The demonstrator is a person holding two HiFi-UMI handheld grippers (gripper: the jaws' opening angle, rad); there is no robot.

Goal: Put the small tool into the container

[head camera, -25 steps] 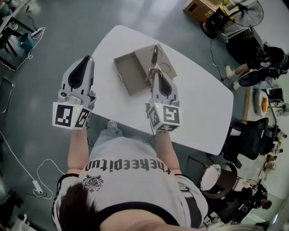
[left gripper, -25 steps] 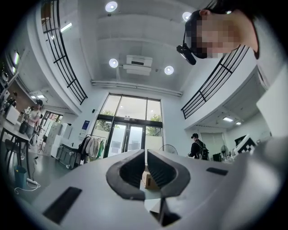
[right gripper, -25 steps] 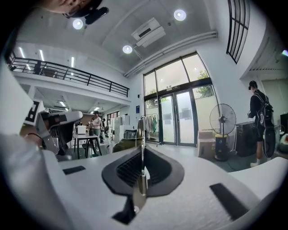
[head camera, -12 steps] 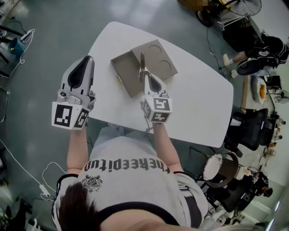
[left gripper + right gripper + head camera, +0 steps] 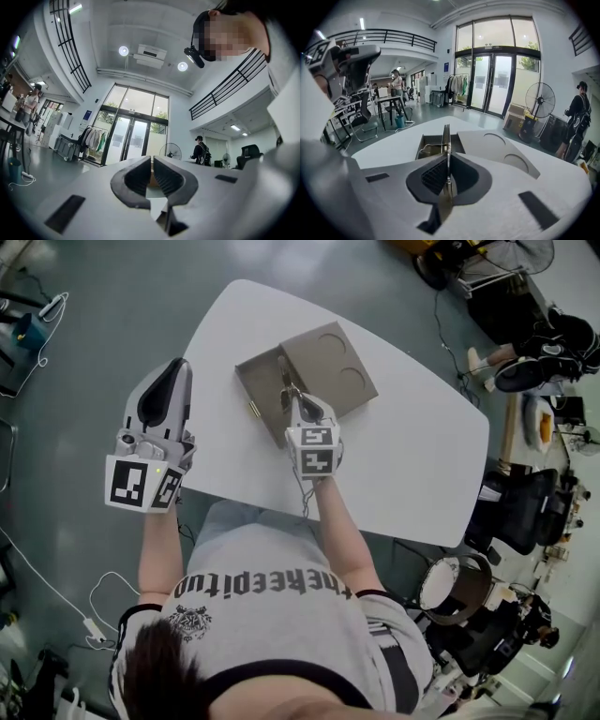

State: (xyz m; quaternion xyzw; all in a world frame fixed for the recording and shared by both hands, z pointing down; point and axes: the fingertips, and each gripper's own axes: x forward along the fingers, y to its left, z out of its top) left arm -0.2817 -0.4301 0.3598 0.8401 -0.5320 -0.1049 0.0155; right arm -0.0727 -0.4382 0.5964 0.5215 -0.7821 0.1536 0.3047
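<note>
- grips the small tool [image 5: 446, 138] in the right gripper [image 5: 447, 165], jaws pinched almost flat on a thin metal strip (tweezers or a slim blade, too thin to name for certain).
- aims that tool away and downward, with the tip over the right half of the open tray of the container [image 5: 247, 382], close to the line between tray and lid.
- places the container on the far left part of the white table [image 5: 412, 456], with the lid [image 5: 336, 367] folded back to the right of the tray, two round recesses facing up, the way in unobstructed.
- parks the left gripper [image 5: 177, 365] off the table's left edge, well apart from the container and level with its near side, with the jaws drawn to a thin slit and nothing between them.
- counts as done, judging from the layout: tool picked up, carried across and lined up over the tray.
- counts as not yet done: tool not released and not lying inside. cannot tell from either view whether the tip touches the tray floor.
- leaves, by this reading, a short finish: lower the tip into the tray, spread the right jaws, let the tool settle flat, draw the gripper back toward the near side.
- calls for some care near the tray's right wall, since a long thin tool let go there could end up propped on the edge or over the lid, not down inside.
</note>
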